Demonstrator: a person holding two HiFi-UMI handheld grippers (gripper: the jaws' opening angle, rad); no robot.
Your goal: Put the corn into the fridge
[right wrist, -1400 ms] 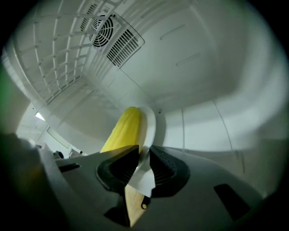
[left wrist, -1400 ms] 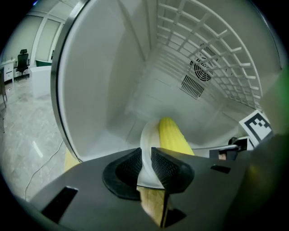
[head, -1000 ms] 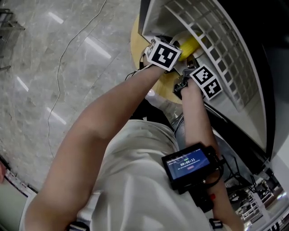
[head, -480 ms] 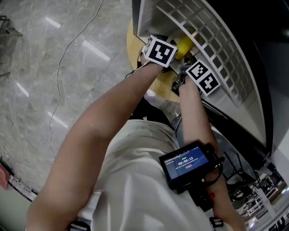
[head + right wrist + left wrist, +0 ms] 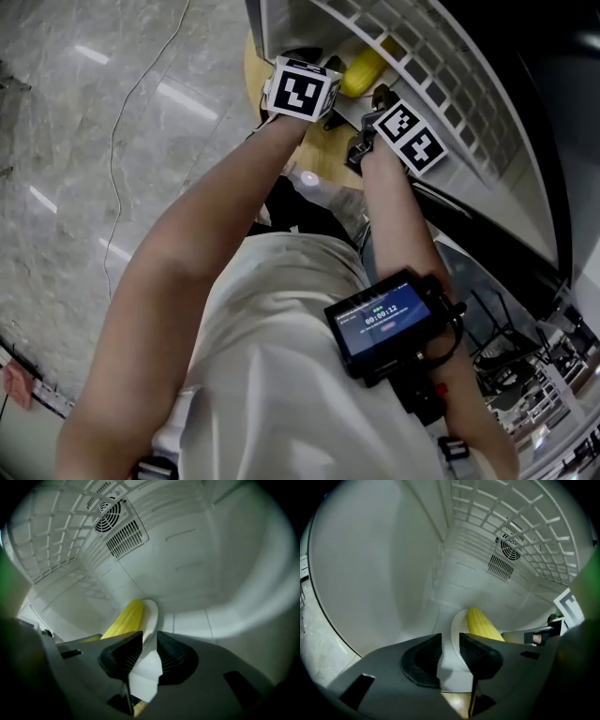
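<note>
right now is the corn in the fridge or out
In. The corn lies on a white plate with the fridge wall beside it, wire shelf above and vent behind.

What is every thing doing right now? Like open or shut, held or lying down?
fridge: open.
corn: lying on the plate, inside the fridge.
plate: held by its rim.
left gripper: jaws have just been opening, plate rim between them.
right gripper: shut on the plate rim.
screen: lit.
</note>
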